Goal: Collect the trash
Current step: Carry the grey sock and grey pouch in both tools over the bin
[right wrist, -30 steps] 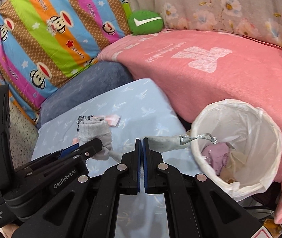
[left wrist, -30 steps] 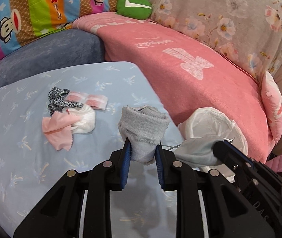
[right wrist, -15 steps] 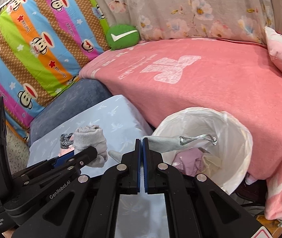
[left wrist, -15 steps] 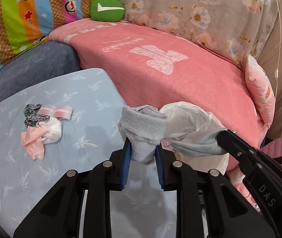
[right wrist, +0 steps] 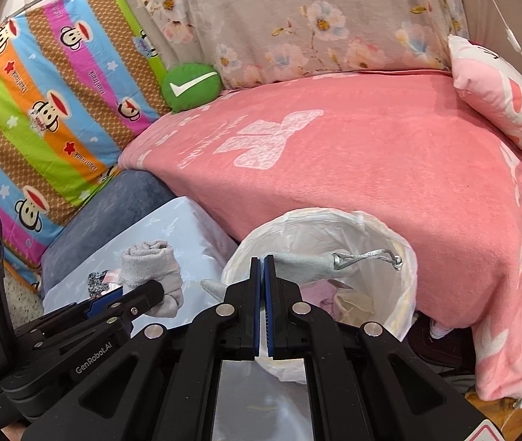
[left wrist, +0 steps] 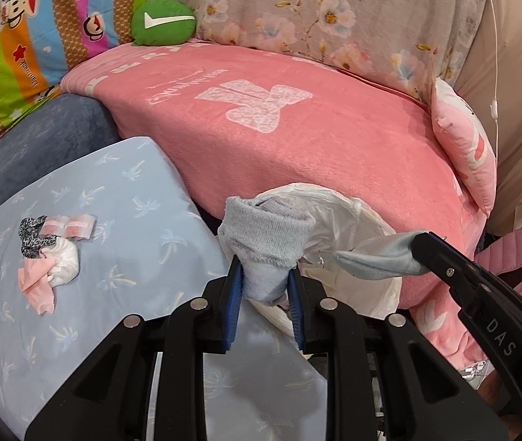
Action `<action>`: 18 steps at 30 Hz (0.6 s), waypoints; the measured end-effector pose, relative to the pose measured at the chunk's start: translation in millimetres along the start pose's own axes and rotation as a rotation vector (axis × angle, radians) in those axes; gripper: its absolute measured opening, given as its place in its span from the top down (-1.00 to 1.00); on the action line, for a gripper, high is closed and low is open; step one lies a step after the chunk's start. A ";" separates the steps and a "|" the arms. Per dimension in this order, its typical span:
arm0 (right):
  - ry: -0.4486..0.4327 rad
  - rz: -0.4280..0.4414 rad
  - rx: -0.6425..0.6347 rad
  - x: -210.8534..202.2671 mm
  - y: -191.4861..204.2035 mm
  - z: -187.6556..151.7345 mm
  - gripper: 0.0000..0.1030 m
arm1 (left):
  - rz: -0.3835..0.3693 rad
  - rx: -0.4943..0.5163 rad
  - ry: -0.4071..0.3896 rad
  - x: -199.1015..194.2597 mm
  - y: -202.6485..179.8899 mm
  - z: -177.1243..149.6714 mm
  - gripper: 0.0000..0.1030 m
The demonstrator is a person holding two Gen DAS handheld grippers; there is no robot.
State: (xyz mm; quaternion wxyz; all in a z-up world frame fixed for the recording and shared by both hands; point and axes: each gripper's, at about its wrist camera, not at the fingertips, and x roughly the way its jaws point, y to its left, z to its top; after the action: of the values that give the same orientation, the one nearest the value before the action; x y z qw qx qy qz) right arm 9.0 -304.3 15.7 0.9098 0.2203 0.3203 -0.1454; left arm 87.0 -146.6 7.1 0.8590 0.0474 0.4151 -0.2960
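Left gripper [left wrist: 264, 294]: clamped on a rolled grey sock [left wrist: 266, 242], blue pads pressing both sides of the lower end; the roll stands upright above the pads, at the near left edge of the bin.
Right gripper [right wrist: 261, 305]: closed tight on a flat grey fabric piece [right wrist: 301, 266], pads nearly meeting on the thin cloth.
Grey fabric piece: sticks out sideways from the pads, over the mouth of the bin; a silver loop [right wrist: 367, 259] hangs off the far end.
Bin [right wrist: 404, 294]: round, lined with a white plastic bag, standing low between the blue-sheeted surface and the pink blanket; pale pink and cream scraps lie inside.
Blue sheet [left wrist: 88, 257]: light blue with a palm print, left of the bin.
Leftover pile [left wrist: 46, 253]: on the blue sheet, well apart from the bin; a leopard-print strip, a pink-and-white packet, a white wad and a pink cloth bunched together, touching.
Pink blanket [left wrist: 297, 139]: behind the bin, with a pale printed figure.
Green cushion [left wrist: 163, 22]: at the back, against the striped monkey-print cloth.
Pink pillow [left wrist: 463, 147]: on the right end of the blanket.
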 end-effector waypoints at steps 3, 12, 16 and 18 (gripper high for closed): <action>-0.002 -0.011 0.015 -0.3 -10.0 0.8 0.95 | -0.010 0.016 0.005 3.9 -8.7 1.7 0.55; -0.006 -0.032 0.047 1.7 -31.4 3.3 0.95 | -0.034 0.044 0.032 17.3 -24.6 5.1 0.55; -0.005 -0.043 0.059 3.6 -36.4 2.7 0.95 | -0.043 0.056 0.040 23.2 -30.4 5.5 0.54; -0.005 -0.047 0.063 4.7 -39.1 3.6 0.95 | -0.052 0.060 0.049 26.9 -33.5 6.3 0.53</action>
State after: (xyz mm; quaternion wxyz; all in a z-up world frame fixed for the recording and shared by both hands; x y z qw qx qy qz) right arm -1.5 -340.3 3.2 0.8995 0.2408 0.3186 -0.1774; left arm 85.9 -188.8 -3.2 0.8389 0.0698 0.4278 -0.3292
